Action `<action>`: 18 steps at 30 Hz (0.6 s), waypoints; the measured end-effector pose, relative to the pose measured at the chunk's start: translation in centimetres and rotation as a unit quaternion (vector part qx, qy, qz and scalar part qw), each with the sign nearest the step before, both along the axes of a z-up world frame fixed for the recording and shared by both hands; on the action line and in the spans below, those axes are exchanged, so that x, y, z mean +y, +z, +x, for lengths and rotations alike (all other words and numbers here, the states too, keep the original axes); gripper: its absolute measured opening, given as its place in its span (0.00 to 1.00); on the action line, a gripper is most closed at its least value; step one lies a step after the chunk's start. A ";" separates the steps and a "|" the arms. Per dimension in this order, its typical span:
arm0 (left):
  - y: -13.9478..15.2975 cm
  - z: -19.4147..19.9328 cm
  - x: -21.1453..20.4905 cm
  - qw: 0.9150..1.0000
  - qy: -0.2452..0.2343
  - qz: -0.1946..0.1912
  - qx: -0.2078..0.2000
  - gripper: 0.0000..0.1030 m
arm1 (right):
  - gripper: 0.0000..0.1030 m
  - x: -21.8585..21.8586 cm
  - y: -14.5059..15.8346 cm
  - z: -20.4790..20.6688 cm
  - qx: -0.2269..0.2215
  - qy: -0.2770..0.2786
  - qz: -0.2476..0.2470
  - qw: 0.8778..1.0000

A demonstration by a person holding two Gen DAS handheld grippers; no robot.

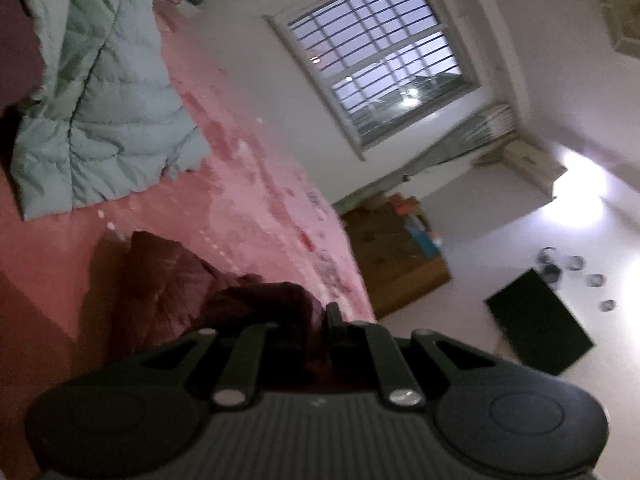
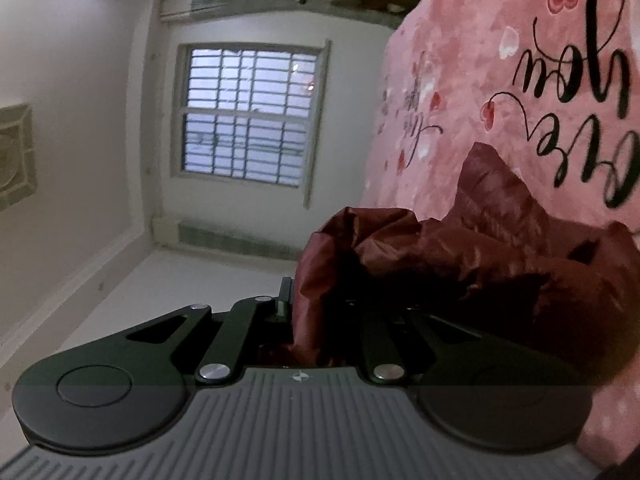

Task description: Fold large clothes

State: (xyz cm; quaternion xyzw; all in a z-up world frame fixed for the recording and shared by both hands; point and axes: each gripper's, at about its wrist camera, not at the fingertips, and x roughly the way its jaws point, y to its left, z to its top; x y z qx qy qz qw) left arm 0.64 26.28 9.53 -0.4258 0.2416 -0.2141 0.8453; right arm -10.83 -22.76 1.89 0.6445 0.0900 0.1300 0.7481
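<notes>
Mostly, maroon garment (image 2: 460, 264) hides the right hand-held gripper (image 2: 308, 312) fingertips.

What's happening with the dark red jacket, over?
Both grippers, left gripper and right gripper, shut on dark red jacket. Jacket bunched on pink bedspread. Mint jacket lies apart.

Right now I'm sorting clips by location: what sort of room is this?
Most likely a bedroom: a bed covered with a pink heart-print blanket, a barred window, and a pale green puffer jacket lying on the bed.
</notes>
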 end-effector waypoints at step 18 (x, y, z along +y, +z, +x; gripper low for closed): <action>-5.2 9.8 -2.7 0.995 0.036 0.061 0.065 0.27 | 0.36 -1.2 -6.4 8.3 0.050 -0.044 -0.049 0.997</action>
